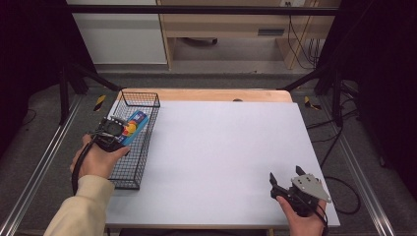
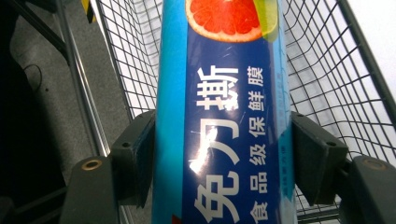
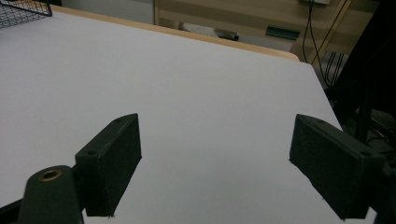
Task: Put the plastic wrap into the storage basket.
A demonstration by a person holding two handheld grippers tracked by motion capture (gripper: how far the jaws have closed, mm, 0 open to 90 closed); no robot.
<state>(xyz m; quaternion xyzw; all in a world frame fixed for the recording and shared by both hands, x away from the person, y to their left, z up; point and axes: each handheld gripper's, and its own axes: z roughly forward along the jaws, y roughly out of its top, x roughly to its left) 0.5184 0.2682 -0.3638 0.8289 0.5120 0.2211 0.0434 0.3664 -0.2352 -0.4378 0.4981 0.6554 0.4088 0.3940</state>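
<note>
A: Start at our left gripper point(image 1: 119, 132). What do we have in it?

B: It's clamped on the blue cling-film box point(image 2: 224, 116). In the left gripper view both pads press the box's two long sides, one from each side, and the box runs straight away from us between them.

A: So its long axis lies along the gripper's own pointing line?

B: Yes. The box reaches forward from the jaws, with the grapefruit print at the far end. In the high view the box point(image 1: 134, 126) sits inside the wire basket point(image 1: 147, 101) at the table's point(image 1: 226, 147) left edge, slanting toward the basket's far right corner. We can't tell whether its underside rests on the mesh or hangs just above it.

A: And our right gripper point(image 1: 287, 178)?

B: Its jaws stand wide apart with nothing between them. It rests near the table's near right corner, well apart from the basket, pointing across the bare white top.

A: Then the left hand is the nearer one by far.

B: It's already on the box. We judge the coming move turns on that long axis: lifting or lowering should follow the basket's length, so the box's ends stay off the wire walls.
</note>
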